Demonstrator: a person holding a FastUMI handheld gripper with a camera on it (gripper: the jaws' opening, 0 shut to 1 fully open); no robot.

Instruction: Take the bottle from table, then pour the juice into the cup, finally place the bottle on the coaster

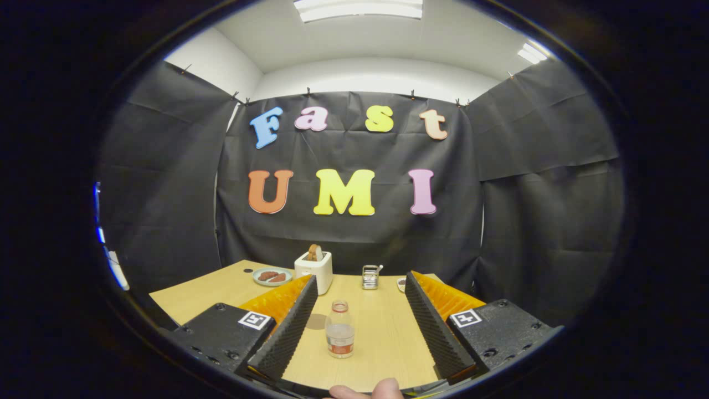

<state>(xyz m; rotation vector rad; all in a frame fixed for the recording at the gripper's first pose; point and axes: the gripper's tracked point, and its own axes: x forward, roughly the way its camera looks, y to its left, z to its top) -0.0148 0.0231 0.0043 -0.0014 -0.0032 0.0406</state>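
Jaws spread wide, the gripper (357,327) lines up on a small clear plastic bottle (339,330) standing upright between them on the light wooden bench (382,332), ready for a grasp.

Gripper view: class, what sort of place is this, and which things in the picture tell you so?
Probably a staged recording booth set up as a breakfast table. Black cloth hangs as walls; the wooden table carries a toaster, a plate and a bottle, which stands between the open gripper's fingers.
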